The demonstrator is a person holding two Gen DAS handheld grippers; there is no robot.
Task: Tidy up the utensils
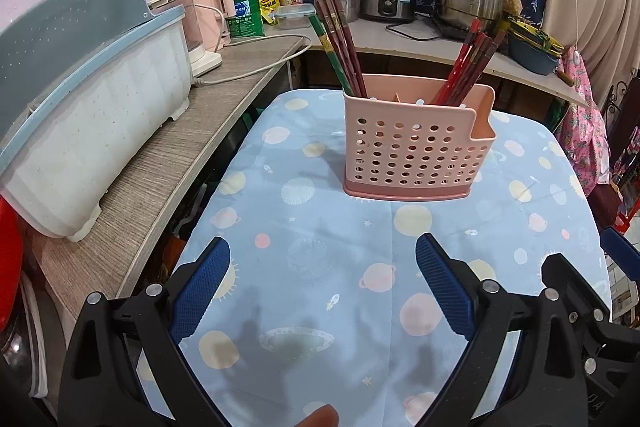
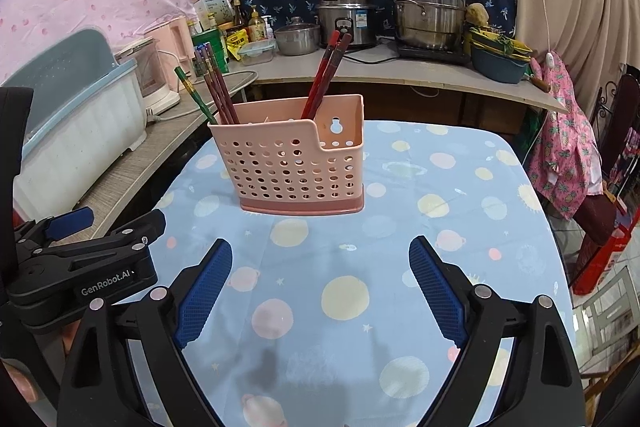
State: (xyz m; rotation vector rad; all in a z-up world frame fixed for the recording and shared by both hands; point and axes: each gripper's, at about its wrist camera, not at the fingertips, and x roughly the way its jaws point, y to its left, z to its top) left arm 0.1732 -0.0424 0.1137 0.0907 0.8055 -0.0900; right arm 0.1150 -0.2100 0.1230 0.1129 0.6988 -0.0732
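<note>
While both claws hang wide open and empty over the table, the chopsticks already stand sorted in the pink holder.

Left gripper point(image 1: 322, 281) and right gripper point(image 2: 320, 281) sit side by side near the front of the table point(image 1: 304, 307), each with blue pads spread apart and nothing between them, only the planet-print cloth below. Well beyond the fingertips, the perforated pink utensil holder point(image 1: 416, 147) stands upright on the cloth. One bunch of dark red and green chopsticks point(image 1: 340, 43) leans out of its left end, and a second bunch of red chopsticks point(image 1: 468, 67) leans out toward the right. A pale blue dish rack point(image 1: 88, 115) sits on the counter at left.
</note>
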